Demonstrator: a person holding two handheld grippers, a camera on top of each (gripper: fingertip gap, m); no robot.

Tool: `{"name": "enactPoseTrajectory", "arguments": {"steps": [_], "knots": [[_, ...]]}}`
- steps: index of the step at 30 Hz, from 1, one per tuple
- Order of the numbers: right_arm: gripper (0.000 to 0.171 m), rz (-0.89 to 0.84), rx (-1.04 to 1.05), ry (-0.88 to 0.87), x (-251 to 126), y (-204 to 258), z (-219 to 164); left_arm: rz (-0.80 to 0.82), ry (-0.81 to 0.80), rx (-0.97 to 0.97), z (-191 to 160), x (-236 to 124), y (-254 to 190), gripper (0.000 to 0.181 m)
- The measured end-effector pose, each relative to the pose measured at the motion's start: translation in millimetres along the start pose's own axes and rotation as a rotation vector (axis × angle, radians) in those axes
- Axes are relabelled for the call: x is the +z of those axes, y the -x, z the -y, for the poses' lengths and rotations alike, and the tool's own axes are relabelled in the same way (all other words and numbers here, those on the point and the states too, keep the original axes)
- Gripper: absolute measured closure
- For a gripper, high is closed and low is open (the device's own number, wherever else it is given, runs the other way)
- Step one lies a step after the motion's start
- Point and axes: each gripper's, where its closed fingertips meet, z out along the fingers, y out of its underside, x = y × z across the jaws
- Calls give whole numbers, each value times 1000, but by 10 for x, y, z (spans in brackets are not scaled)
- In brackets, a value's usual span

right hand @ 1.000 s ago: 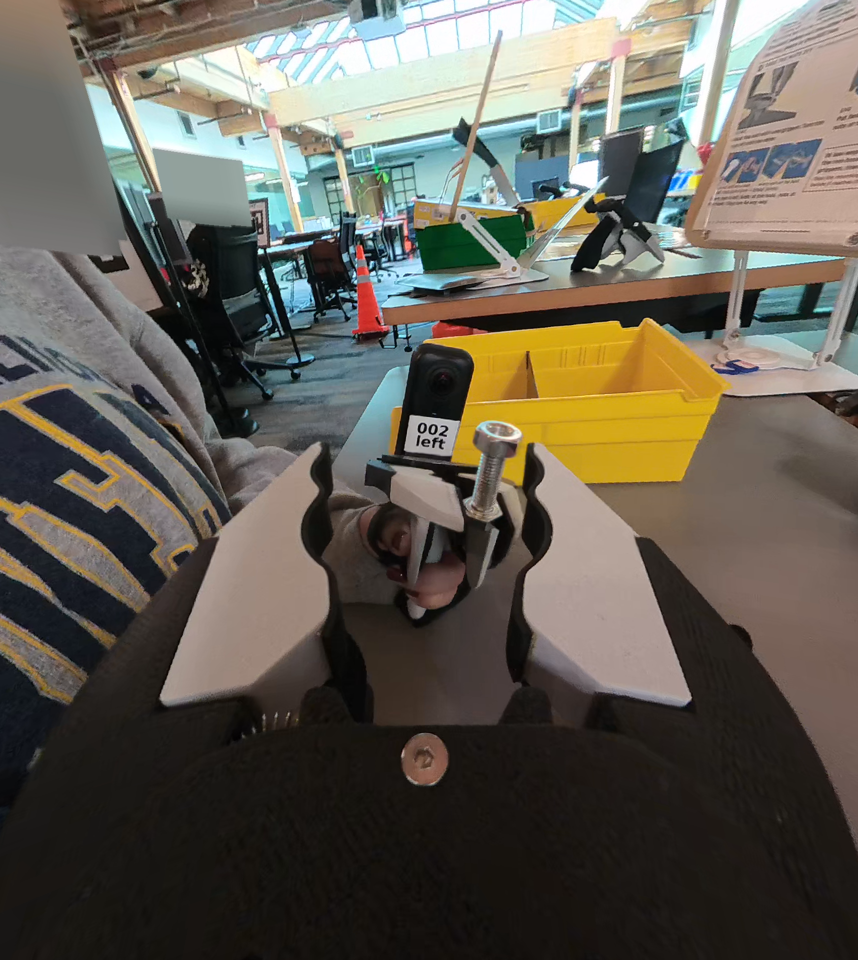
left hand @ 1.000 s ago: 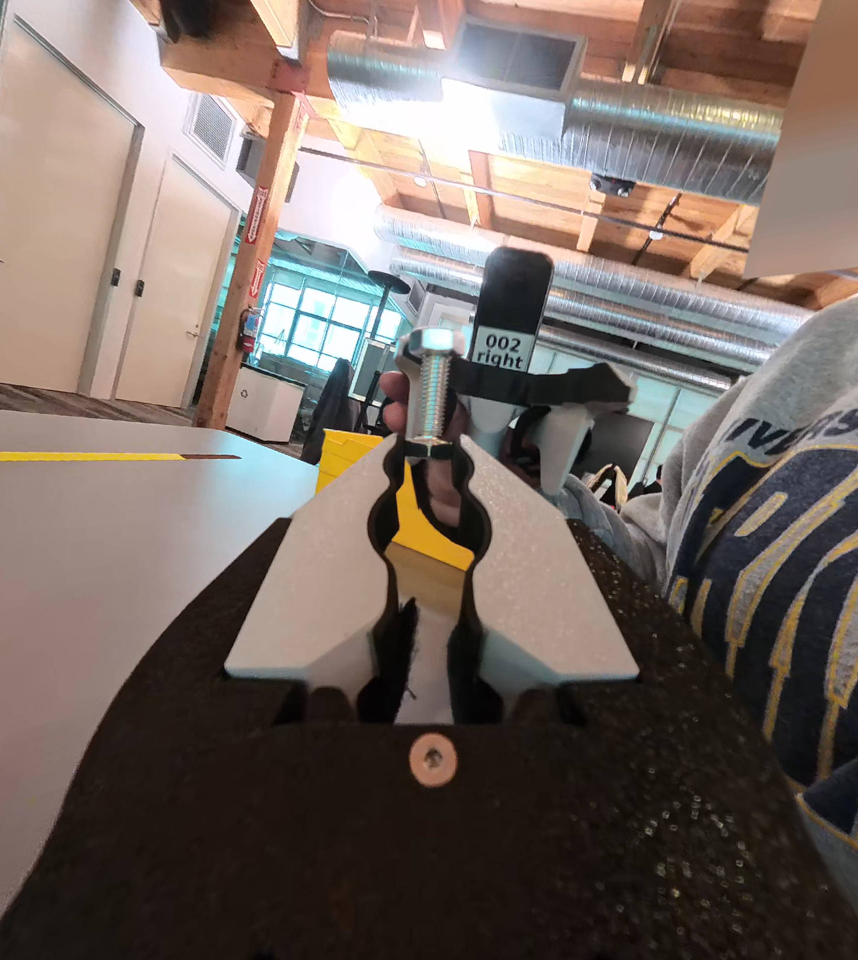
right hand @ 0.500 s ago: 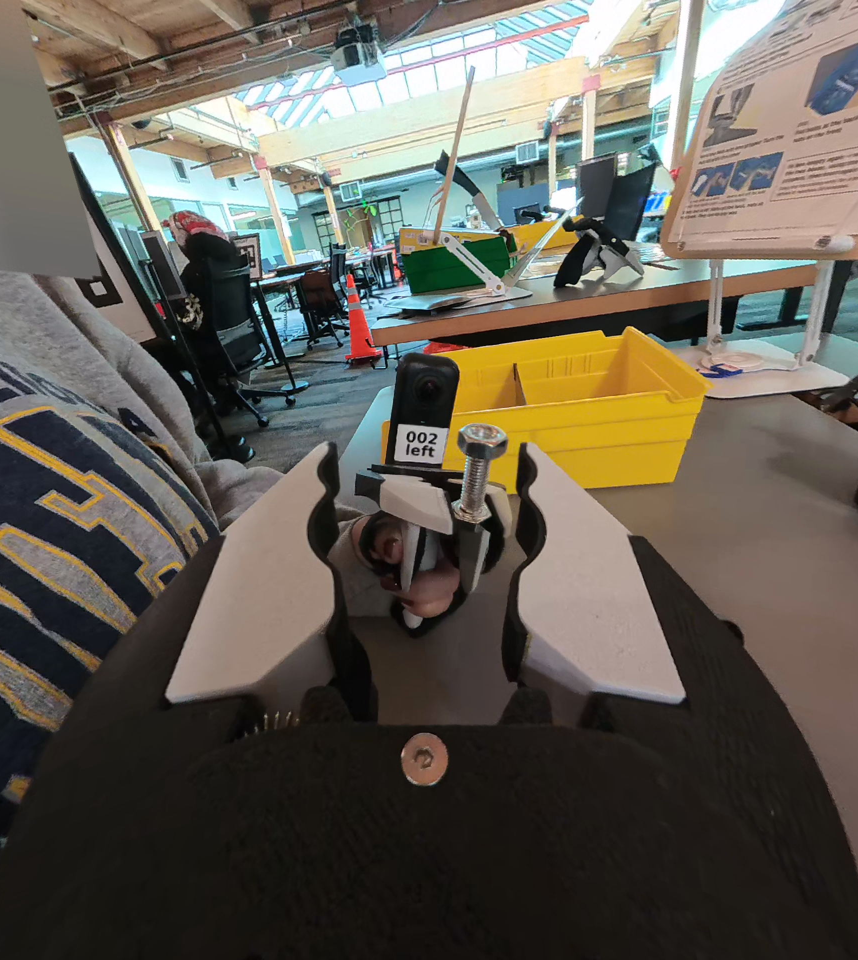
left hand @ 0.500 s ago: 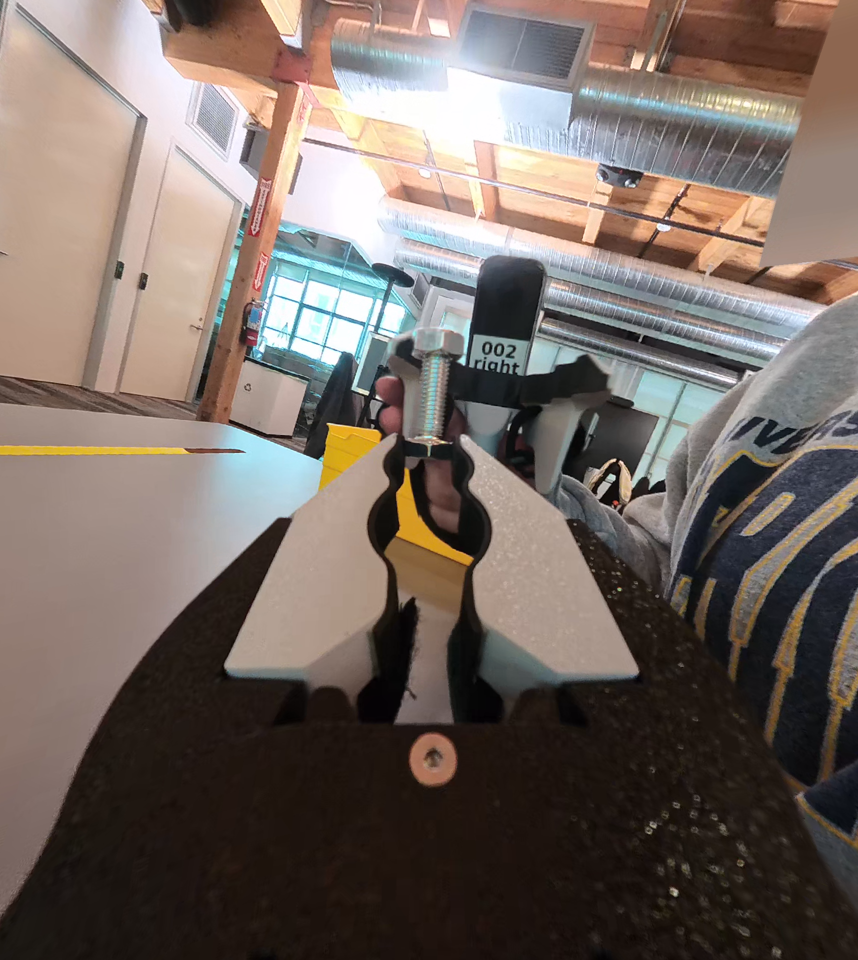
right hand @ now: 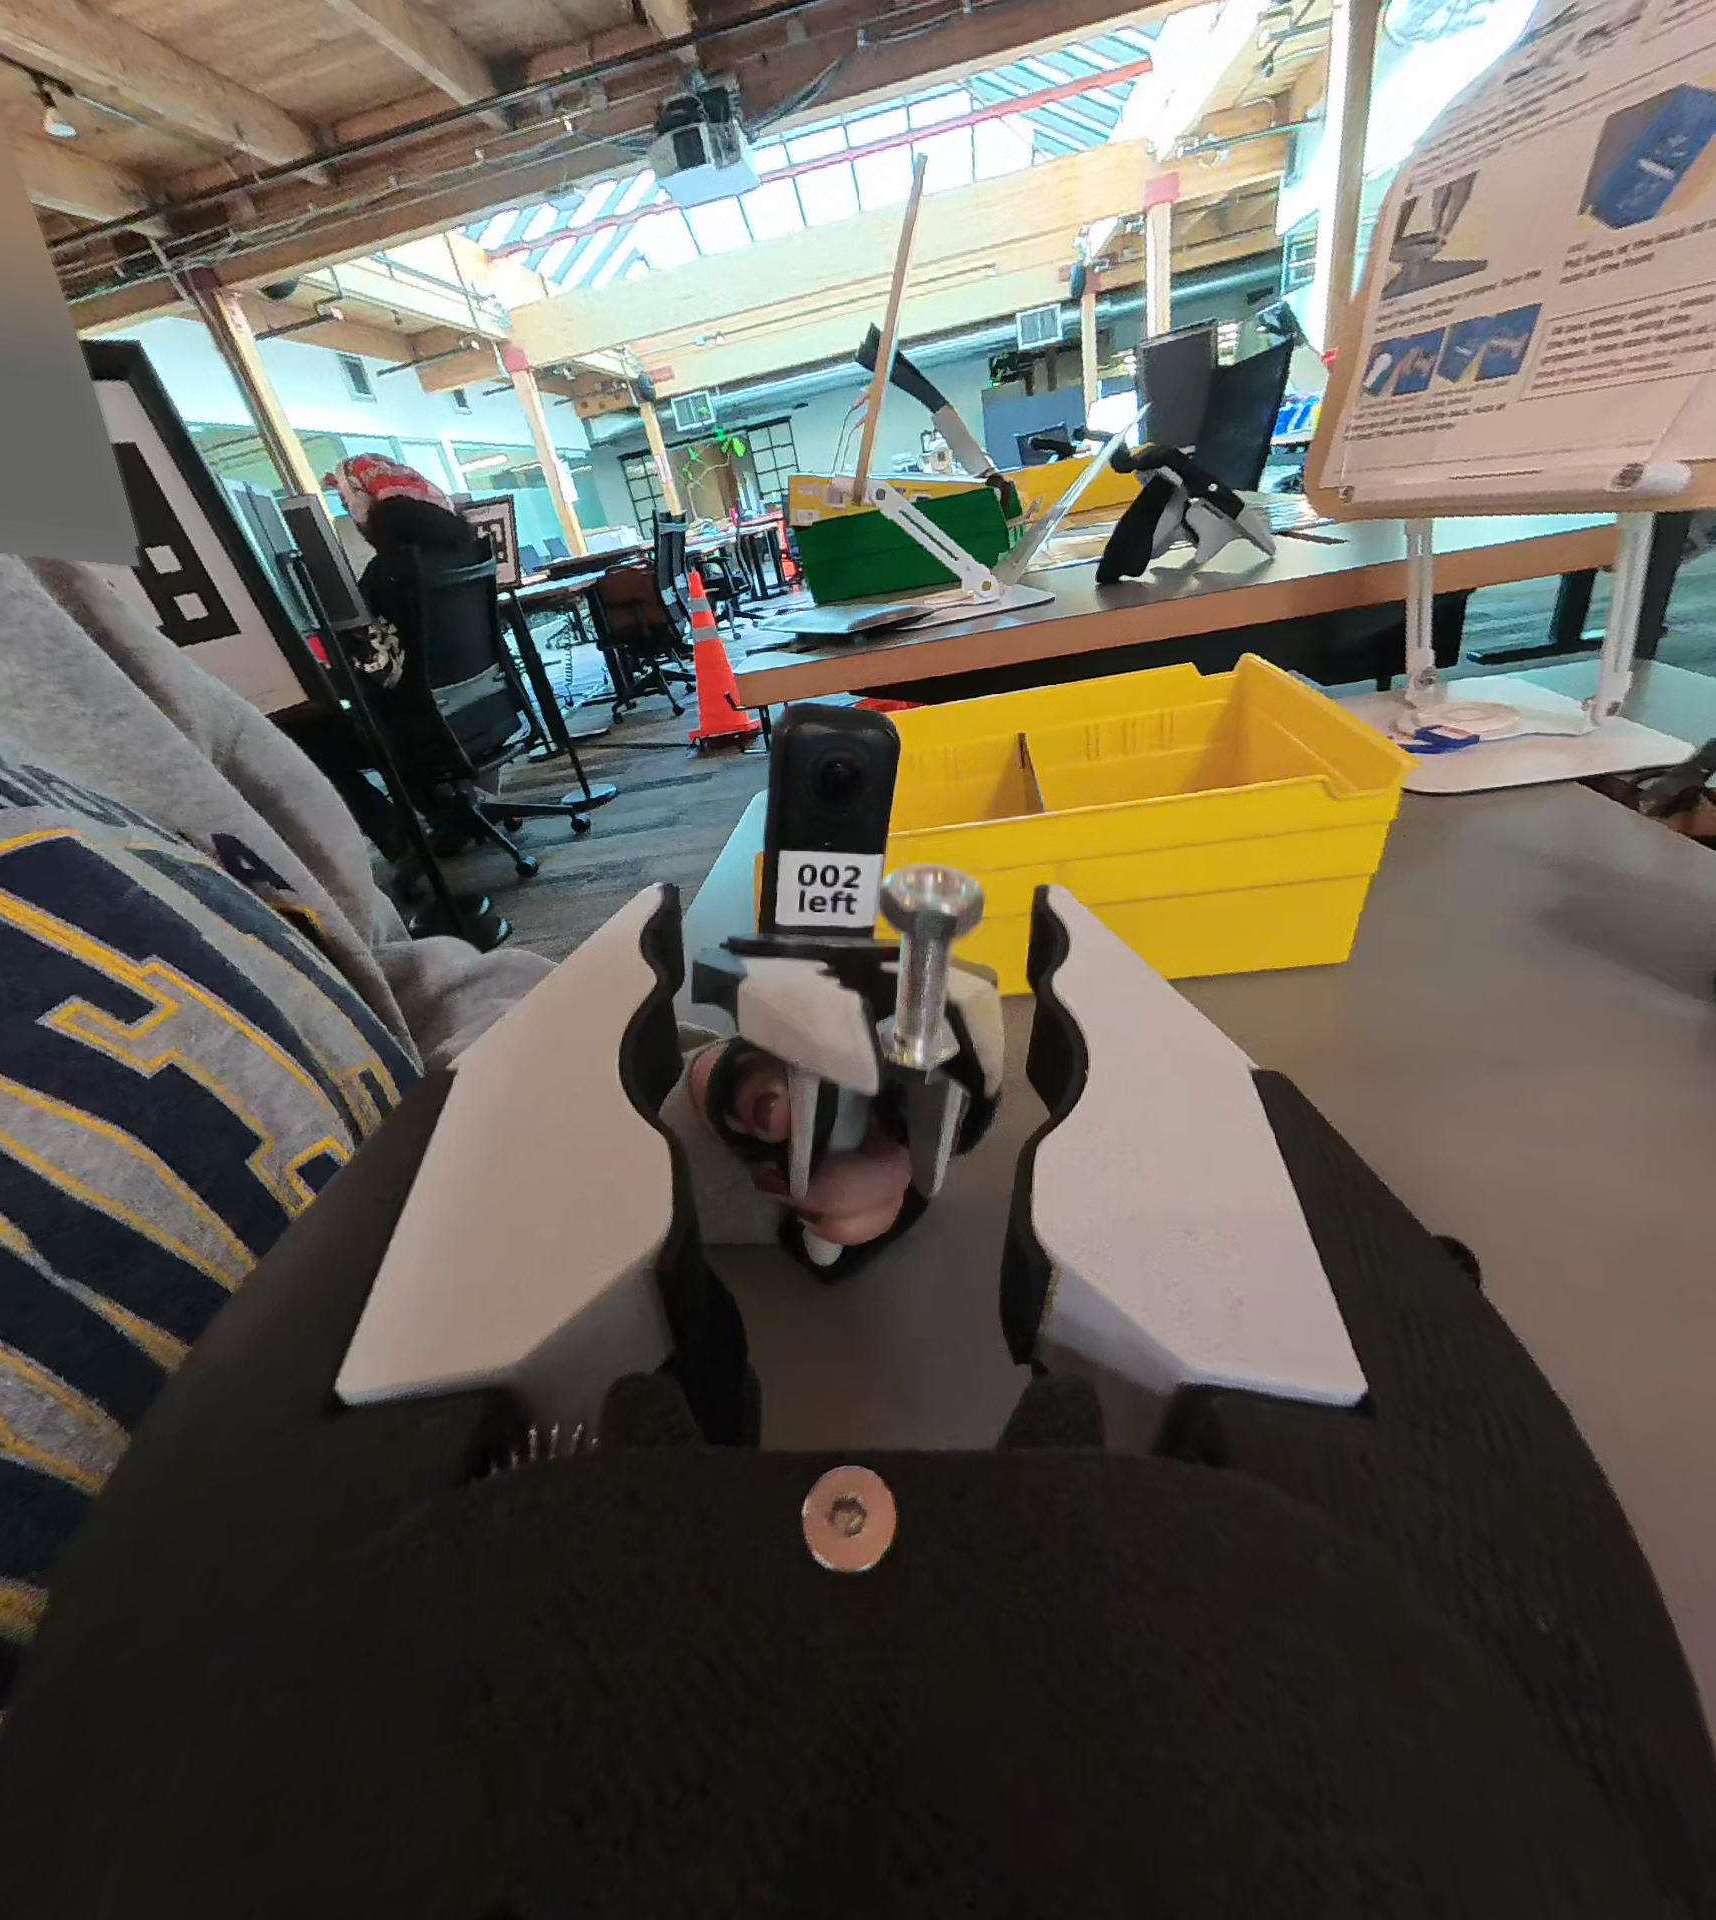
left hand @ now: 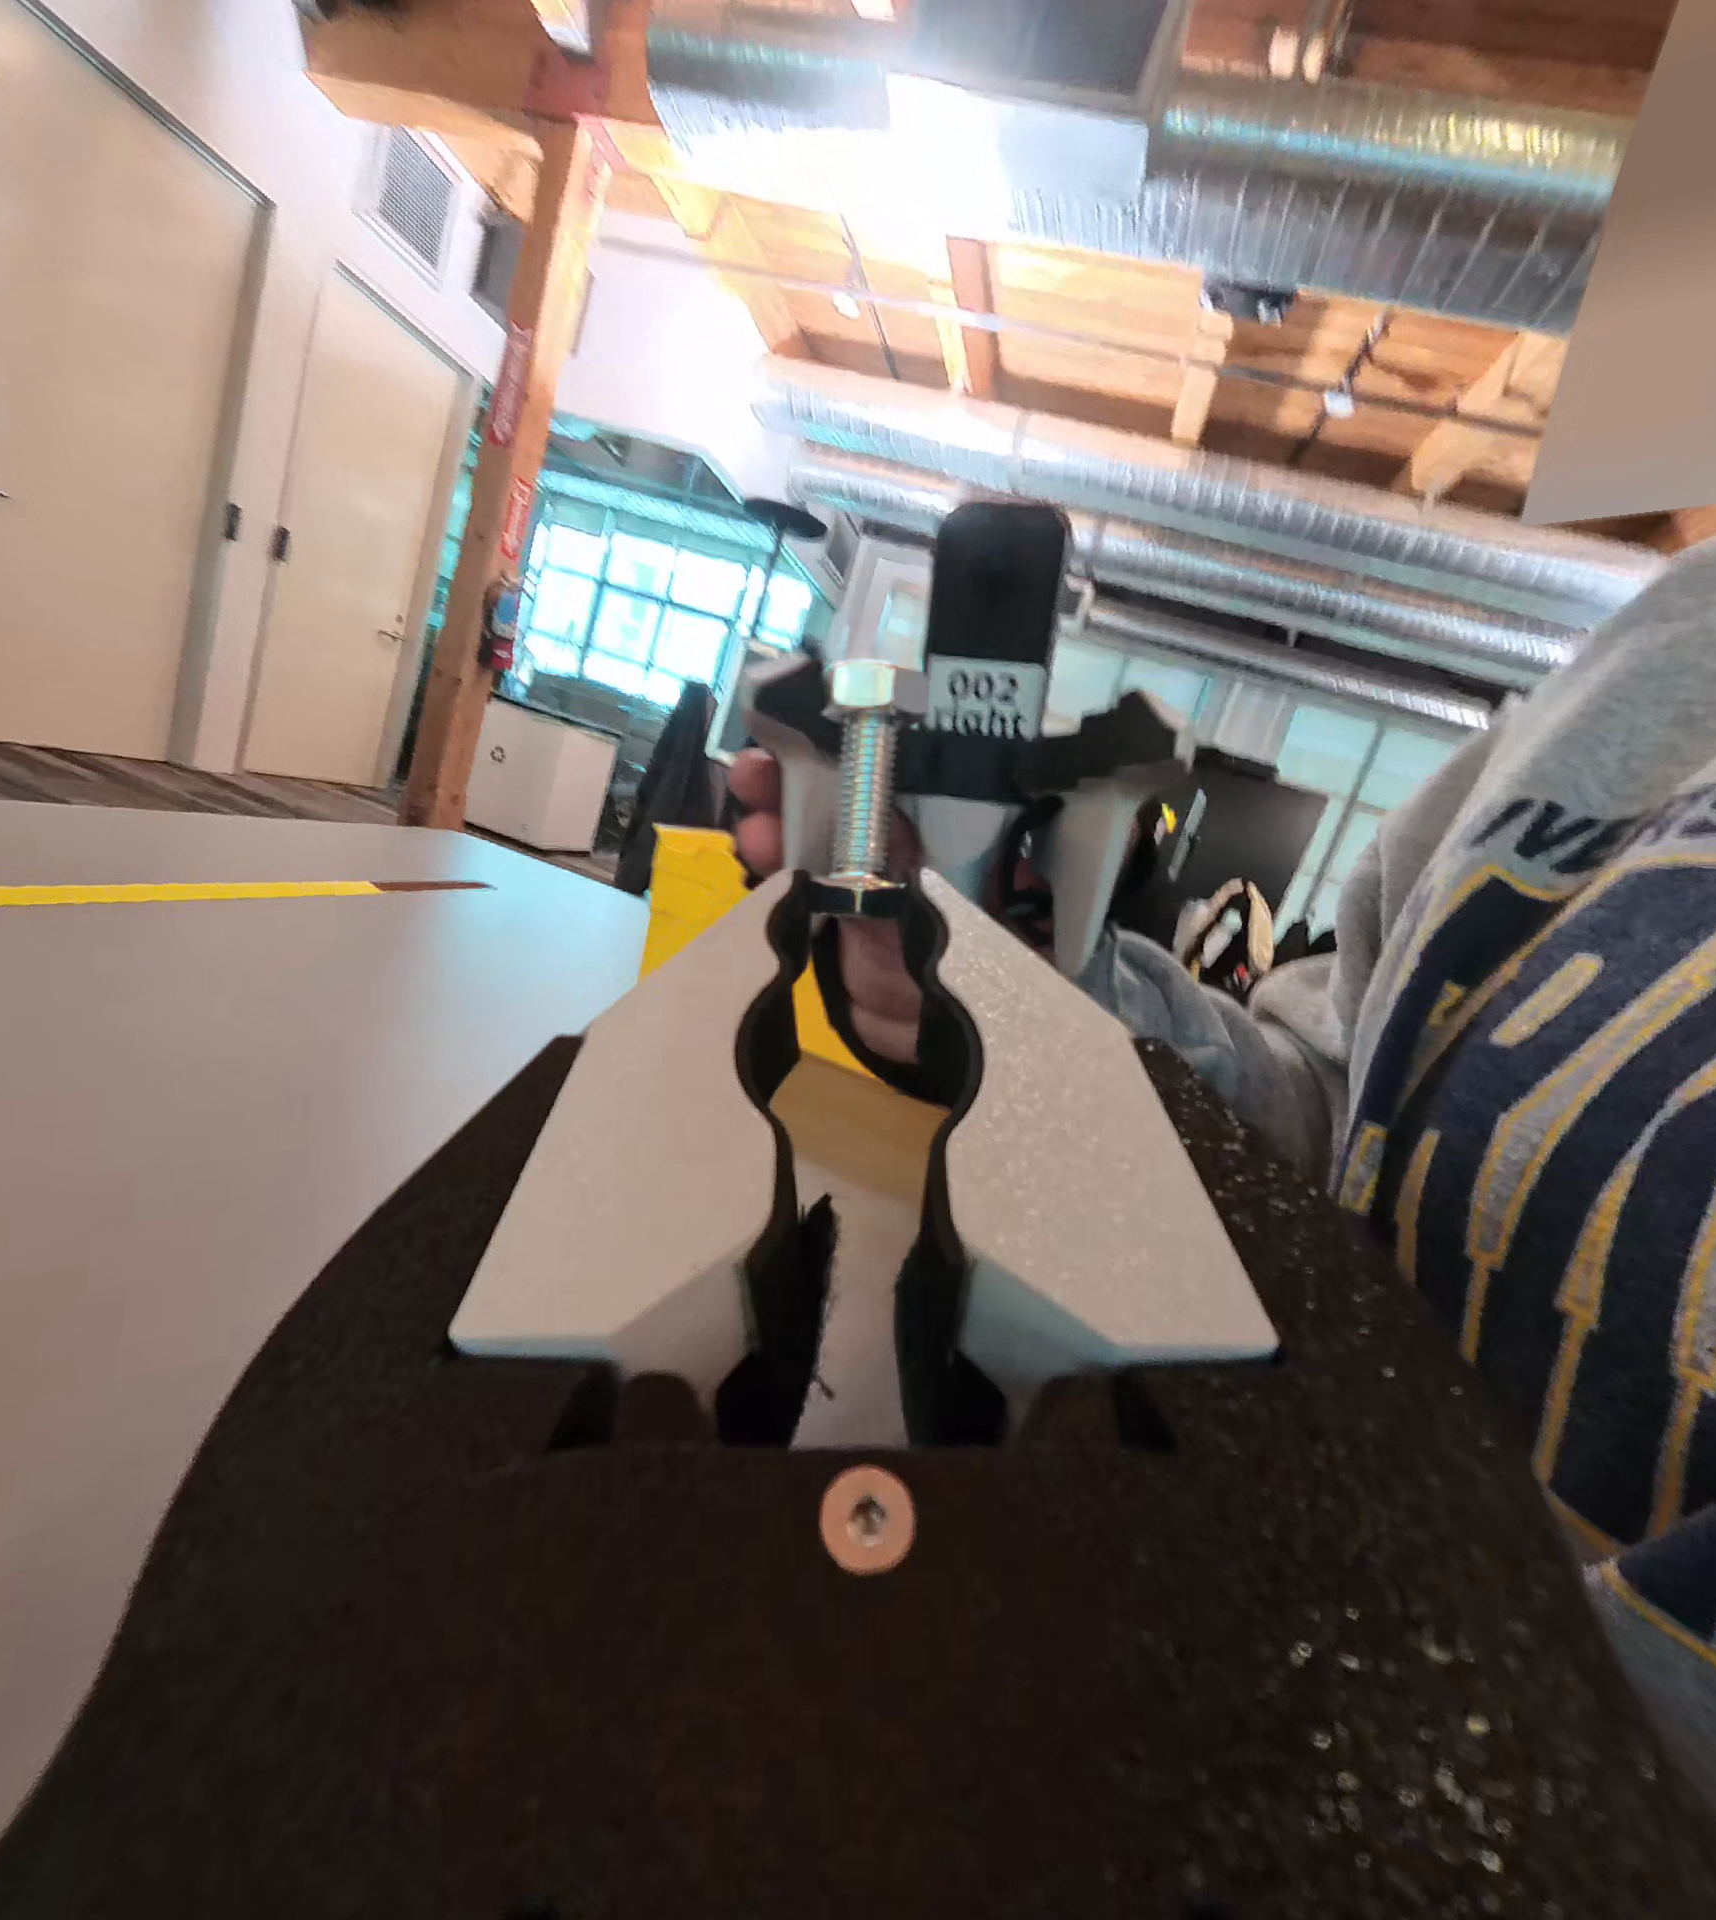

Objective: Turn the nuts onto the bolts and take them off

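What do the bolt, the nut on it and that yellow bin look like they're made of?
Bolt: bright plated steel by the look, shiny silver with crisp threads. Nut: metal too, seemingly darker, partly hidden between the left gripper fingertips. Yellow bin: moulded plastic, smooth, evenly coloured, with a thin divider.

Grey table (right hand: 1456,1143) carries a yellow bin (right hand: 1145,883).
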Motion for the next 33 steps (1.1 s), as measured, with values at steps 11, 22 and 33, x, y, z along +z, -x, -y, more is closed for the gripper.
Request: {"name": "enactPoseTrajectory", "arguments": {"steps": [11, 22, 33], "knots": [[124, 6, 38, -18, -73, -45, -29, 67, -23, 6, 46, -49, 108, 166], [118, 17, 39, -41, -5, -12, -31, 55, -12, 5, 37, -48, 92, 166], [110, 20, 44, -34, 155, 11, -77, 22, 57, 25, -52, -9, 50, 166]]}}
